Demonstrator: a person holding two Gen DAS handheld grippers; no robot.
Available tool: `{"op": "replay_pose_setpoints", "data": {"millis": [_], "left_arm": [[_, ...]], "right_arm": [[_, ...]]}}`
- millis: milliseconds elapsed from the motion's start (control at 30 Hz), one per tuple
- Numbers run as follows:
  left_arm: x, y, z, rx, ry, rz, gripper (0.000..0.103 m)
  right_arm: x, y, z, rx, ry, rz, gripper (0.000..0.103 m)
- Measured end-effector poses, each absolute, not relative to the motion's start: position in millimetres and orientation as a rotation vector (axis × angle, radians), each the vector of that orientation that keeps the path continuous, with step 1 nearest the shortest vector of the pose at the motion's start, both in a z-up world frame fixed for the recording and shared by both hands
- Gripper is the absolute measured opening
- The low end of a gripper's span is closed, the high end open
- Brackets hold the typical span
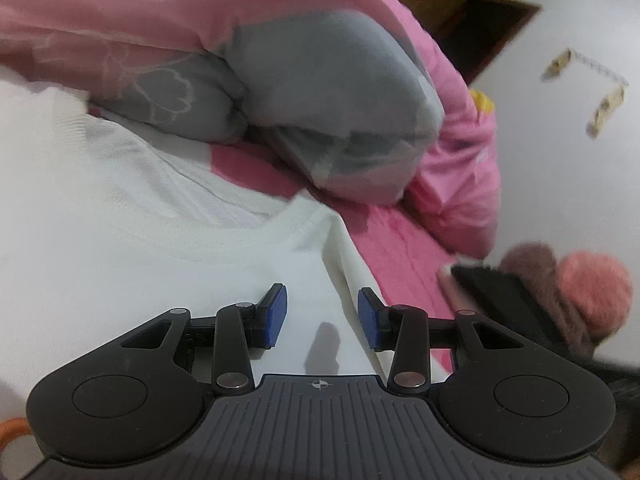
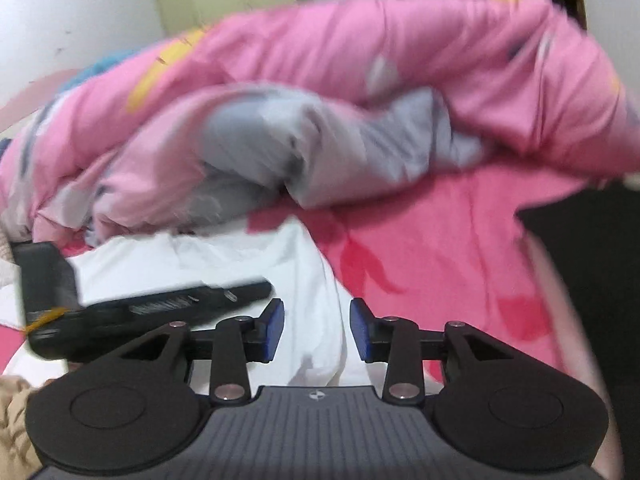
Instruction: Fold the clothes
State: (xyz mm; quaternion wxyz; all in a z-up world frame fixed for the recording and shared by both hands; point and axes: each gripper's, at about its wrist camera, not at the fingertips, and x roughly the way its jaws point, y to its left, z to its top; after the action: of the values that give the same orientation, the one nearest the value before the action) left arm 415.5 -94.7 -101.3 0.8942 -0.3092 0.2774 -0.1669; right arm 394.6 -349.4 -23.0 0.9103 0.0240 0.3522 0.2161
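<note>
A white T-shirt point(image 1: 120, 248) lies flat on the pink sheet, with its ribbed collar point(image 1: 192, 246) facing me in the left wrist view. My left gripper point(image 1: 322, 317) is open just above the shirt's right shoulder, near its folded edge, with nothing between the blue pads point(image 1: 275, 318). In the blurred right wrist view, my right gripper point(image 2: 317, 330) is open over the rumpled side of the same white shirt point(image 2: 248, 264), where it meets the sheet. The black body of the left gripper point(image 2: 152, 306) reaches across the shirt from the left.
A bulky pink and grey duvet point(image 1: 312, 92) is heaped just beyond the shirt, also seen as the duvet point(image 2: 360, 92). The pink sheet point(image 2: 440, 264) lies to the right. A knit pom-pom hat point(image 1: 588, 292) and a dark phone-like object point(image 1: 492, 292) sit by the bed's edge. A dark shape point(image 2: 592, 280) stands at the right.
</note>
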Motion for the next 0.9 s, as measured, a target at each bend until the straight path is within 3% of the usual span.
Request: {"op": "replay_pose_setpoints", "data": {"millis": [67, 133, 233, 600, 900], "left_arm": [[416, -89, -103, -0.684, 0.564, -0.336, 0.04], [416, -89, -103, -0.686, 0.56, -0.335, 0.04], [416, -88, -102, -0.689, 0.555, -0.333, 0.04], [416, -88, -101, -0.697, 0.537, -0.327, 0.044], [417, -89, -100, -0.686, 0.538, -0.321, 0.045]], "right_arm": [[397, -340, -36, -0.017, 0.753, 0.441, 0.033], [391, -333, -45, -0.066, 0.767, 0.456, 0.015], [378, -322, -46, -0.156, 0.735, 0.473, 0.009], [409, -324, -17, -0.434, 0.485, 0.097, 0.007], [474, -316, -75, -0.524, 0.625, -0.021, 0.008]]}}
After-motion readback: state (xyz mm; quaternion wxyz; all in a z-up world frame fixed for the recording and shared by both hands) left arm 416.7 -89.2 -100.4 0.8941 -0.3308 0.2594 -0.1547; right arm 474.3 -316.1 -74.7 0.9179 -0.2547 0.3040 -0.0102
